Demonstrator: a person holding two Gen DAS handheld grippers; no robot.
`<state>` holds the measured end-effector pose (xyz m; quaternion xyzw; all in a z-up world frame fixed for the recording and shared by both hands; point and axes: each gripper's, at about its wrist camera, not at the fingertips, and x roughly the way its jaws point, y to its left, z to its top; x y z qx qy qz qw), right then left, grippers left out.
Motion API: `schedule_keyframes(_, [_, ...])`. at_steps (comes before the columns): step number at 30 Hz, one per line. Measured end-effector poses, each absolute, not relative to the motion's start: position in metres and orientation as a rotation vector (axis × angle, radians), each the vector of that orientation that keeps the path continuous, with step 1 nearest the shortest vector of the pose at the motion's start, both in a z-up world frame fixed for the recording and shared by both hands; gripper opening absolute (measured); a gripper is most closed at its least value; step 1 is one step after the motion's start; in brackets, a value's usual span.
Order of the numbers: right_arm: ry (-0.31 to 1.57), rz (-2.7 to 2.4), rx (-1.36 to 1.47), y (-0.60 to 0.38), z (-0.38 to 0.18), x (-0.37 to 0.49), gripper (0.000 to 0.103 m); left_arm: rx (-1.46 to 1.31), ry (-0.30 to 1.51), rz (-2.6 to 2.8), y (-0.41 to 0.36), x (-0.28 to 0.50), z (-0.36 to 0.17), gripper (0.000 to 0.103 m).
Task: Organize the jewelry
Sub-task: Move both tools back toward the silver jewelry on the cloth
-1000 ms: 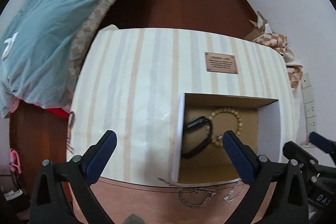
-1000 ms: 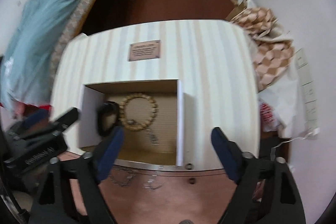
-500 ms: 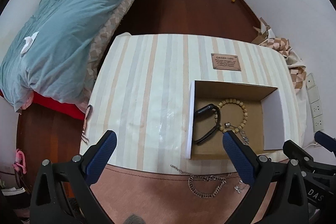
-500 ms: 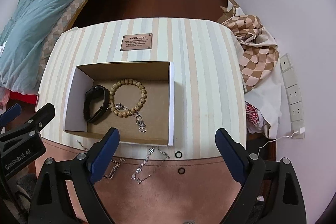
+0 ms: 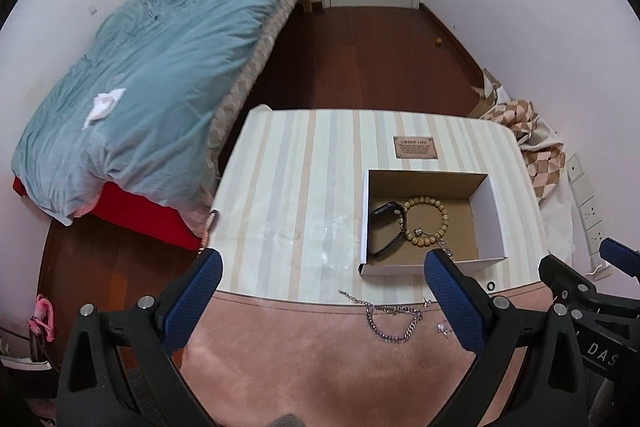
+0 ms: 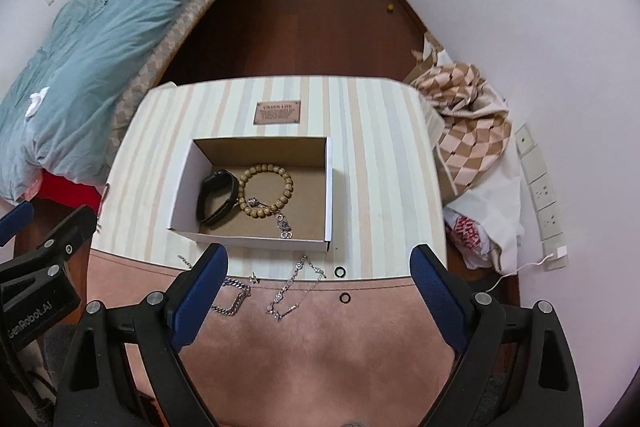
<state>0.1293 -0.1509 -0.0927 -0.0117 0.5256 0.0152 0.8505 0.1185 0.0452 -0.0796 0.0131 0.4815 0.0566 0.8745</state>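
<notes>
An open cardboard box (image 6: 329, 187) (image 5: 493, 211) stands on the striped table. Inside lie a black band (image 6: 216, 197) (image 5: 386, 233), a wooden bead bracelet (image 6: 266, 195) (image 5: 426, 221) and a small silver chain (image 6: 282, 223). In front of the box, a thick silver chain (image 5: 390, 323) (image 6: 232, 297), a thin silver chain (image 6: 294, 287) and two black rings (image 6: 339, 271) (image 6: 345, 297) lie on the table. My left gripper (image 5: 324, 297) and right gripper (image 6: 318, 293) are both open and empty, held above the table's near edge.
A bed with a blue duvet (image 5: 152, 87) stands left of the table. Checked cloth and bags (image 6: 468, 131) are piled at the right by the wall. A brown plaque (image 6: 278, 111) lies behind the box. A pink cloth (image 5: 320, 355) covers the near table edge.
Both grippers have pulled back and risen away from the box; the loose chains and rings in front of it have come into fuller view. Both stay open.
</notes>
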Motion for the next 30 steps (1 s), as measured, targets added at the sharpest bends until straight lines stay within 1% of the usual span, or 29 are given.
schedule_keyframes(10, [0.963,-0.005,-0.036,-0.158,-0.032,0.071,0.094,0.021,0.876,0.095,0.040,0.066,-0.027,0.103])
schedule_keyframes(14, [0.922,-0.008,-0.029,-0.161,-0.013,0.052,0.094,0.007,0.851,0.081,0.037,0.049,-0.015,0.103])
schedule_keyframes(19, [0.899,-0.004,-0.012,-0.164,-0.004,0.036,0.094,-0.014,0.835,0.081,0.035,0.035,-0.010,0.103])
schedule_keyframes(25, [0.876,0.019,0.089,-0.182,-0.020,0.025,0.094,-0.046,0.837,0.118,0.040,0.033,-0.023,0.103])
schedule_keyframes(27, [0.896,0.000,0.098,-0.189,-0.036,0.026,0.094,-0.051,0.843,0.146,0.043,0.034,-0.039,0.103])
schedule_keyframes(30, [0.970,-0.016,0.153,-0.206,-0.077,0.028,0.094,-0.047,0.886,0.176,0.048,0.038,-0.072,0.103])
